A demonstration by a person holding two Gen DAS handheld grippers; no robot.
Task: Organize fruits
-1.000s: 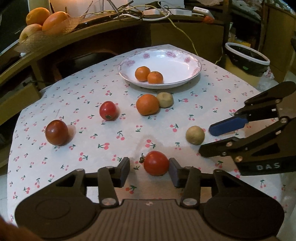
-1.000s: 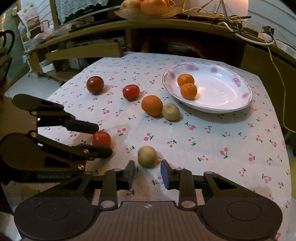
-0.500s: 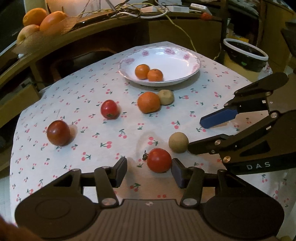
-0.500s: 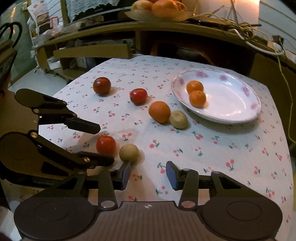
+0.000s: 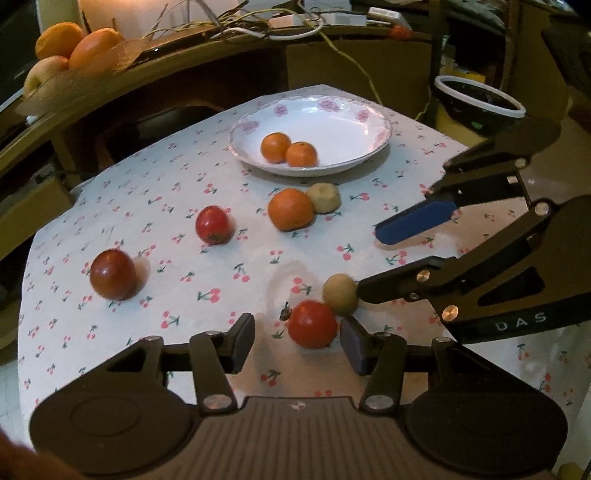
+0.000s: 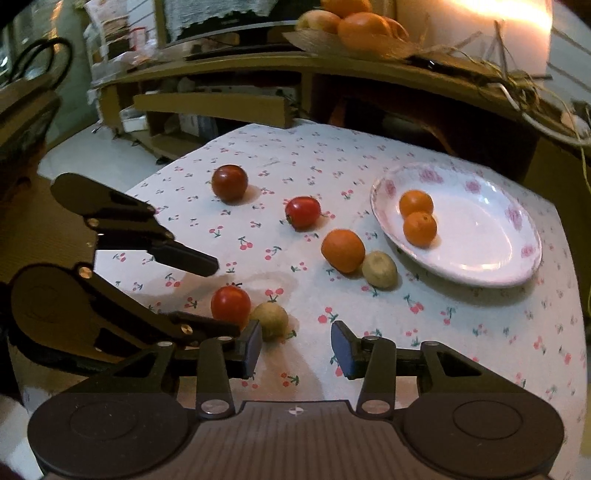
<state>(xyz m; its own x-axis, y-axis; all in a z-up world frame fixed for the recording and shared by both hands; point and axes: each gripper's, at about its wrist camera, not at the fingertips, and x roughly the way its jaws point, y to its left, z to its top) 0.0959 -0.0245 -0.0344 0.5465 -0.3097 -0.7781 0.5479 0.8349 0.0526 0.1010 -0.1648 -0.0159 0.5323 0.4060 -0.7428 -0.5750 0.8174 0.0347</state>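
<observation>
A white flowered plate (image 5: 343,122) (image 6: 491,266) holds two small oranges (image 5: 288,149) (image 6: 419,221). On the cherry-print cloth lie a larger orange (image 5: 290,209) (image 6: 342,250), a tan fruit beside it (image 5: 325,198) (image 6: 379,270), a red tomato (image 5: 212,225) (image 6: 303,212) and a dark red tomato (image 5: 112,274) (image 6: 229,182). My left gripper (image 5: 297,339) is open, a near tomato (image 5: 312,324) (image 6: 230,305) between its fingertips. My right gripper (image 6: 295,349) is open; a tan ball (image 5: 340,294) (image 6: 269,319) lies against its left fingertip, touching the tomato.
A basket of oranges and an apple (image 5: 70,48) (image 6: 351,26) sits on the wooden shelf behind the table. A black bin with a white rim (image 5: 476,107) stands off the table's right side. Cables (image 5: 280,26) lie on the shelf.
The tan ball has rolled left until it touches the near tomato. My right gripper has opened wider and shifted left. My left gripper stays open around the tomato.
</observation>
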